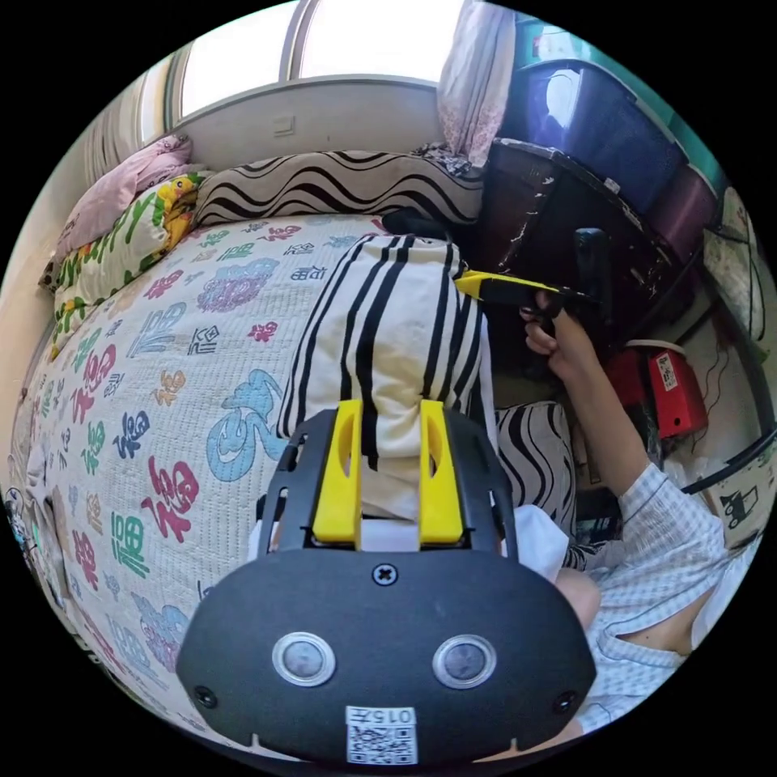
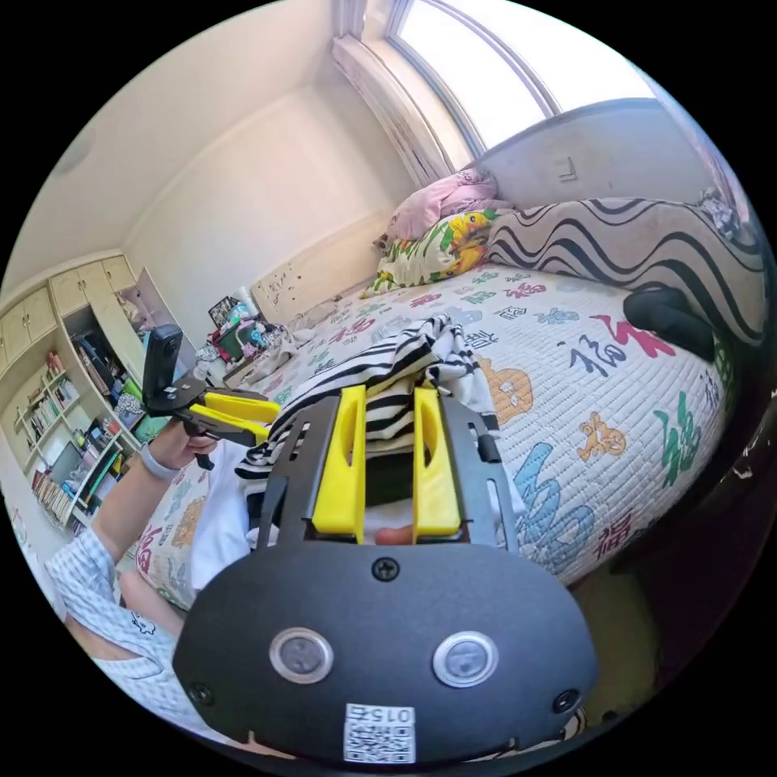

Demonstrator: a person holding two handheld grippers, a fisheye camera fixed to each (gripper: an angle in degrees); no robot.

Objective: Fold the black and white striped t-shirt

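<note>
while the striped t-shirt hangs lifted above the bed, the left tool has its two yellow jaws closed on a bunched fold of the cloth, which fills the gap between them. in the left gripper view the right tool comes in from the side, held by a hand, its yellow tip touching the shirt's far edge. in the right gripper view the right tool clamps the gathered striped fabric too (cloth sits between the jaws), and the left tool meets the shirt at its other end. a wavy-striped bolster lies along the bed below the window.
</note>
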